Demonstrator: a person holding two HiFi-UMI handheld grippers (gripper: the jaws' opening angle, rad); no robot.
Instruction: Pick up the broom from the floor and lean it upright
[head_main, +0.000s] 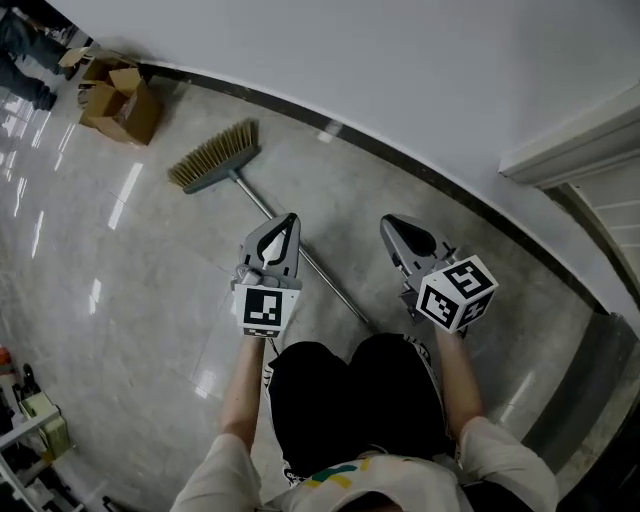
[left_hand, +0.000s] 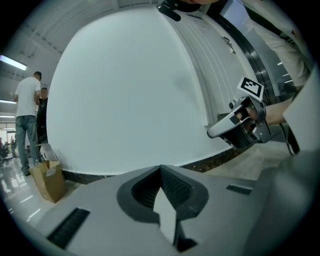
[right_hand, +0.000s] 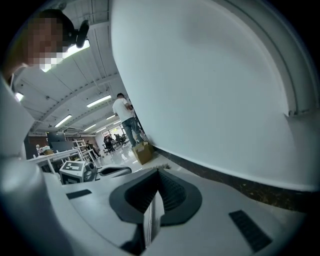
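The left gripper (head_main: 288, 226) is holding its jaws pressed fully together with nothing between them; in the left gripper view (left_hand: 161, 169) the two ribbed pads are meeting along one line and only wall and floor are showing beyond the tips. The right gripper (head_main: 392, 228) is doing the same: its jaws are closed flat on each other and gripping nothing, as its own view (right_hand: 158, 173) shows. Both are pointing away from the person toward the white wall (head_main: 400, 70), side by side and a little apart, each carried in one hand above the person's knees.

The broom (head_main: 215, 155) is lying flat on the glossy floor (head_main: 120, 300). Its bristle head is resting at the far left, near the dark skirting (head_main: 300, 112), and its thin metal handle is running diagonally toward the near right. In the head view the handle is passing under the left gripper and ending just in front of the knees, between the two grippers. Whether the left gripper is touching the handle cannot be told from any view; neither gripper is clasping it.

A cardboard box (head_main: 125, 108) is sitting on the floor at the far left, beyond the broom head and close to the wall. Its flaps are standing open, but what is lying inside cannot be made out. A shelf rack (head_main: 30, 425) with small items is showing at the near left edge. A person in a white shirt (right_hand: 122, 111) is standing far off behind the box.
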